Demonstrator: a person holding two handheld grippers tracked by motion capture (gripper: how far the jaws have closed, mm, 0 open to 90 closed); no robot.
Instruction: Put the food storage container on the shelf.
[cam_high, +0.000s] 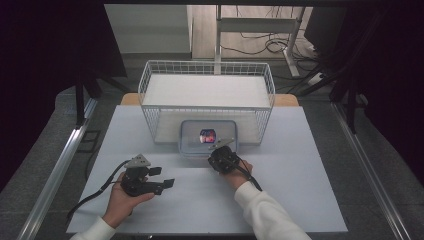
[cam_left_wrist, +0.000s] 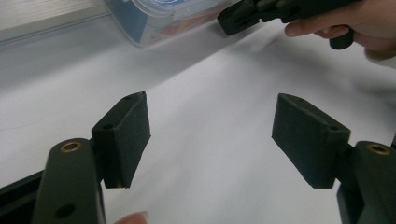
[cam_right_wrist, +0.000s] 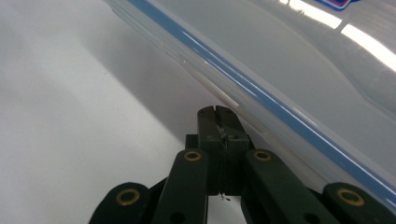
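the clear plastic container (cam_high: 208, 137) with a blue-edged lid sits on the white table (cam_high: 300, 165), just in front of the wire basket (cam_high: 206, 95); it looks light, stiff and slick (best gripped at the lid's rim). the right gripper (cam_high: 218, 149) has its jaws pressed together, empty, tips at the lid edge. the left gripper (cam_high: 162, 178) stands wide apart, holding nothing.

Container (cam_high: 208, 137) contents too small to identify
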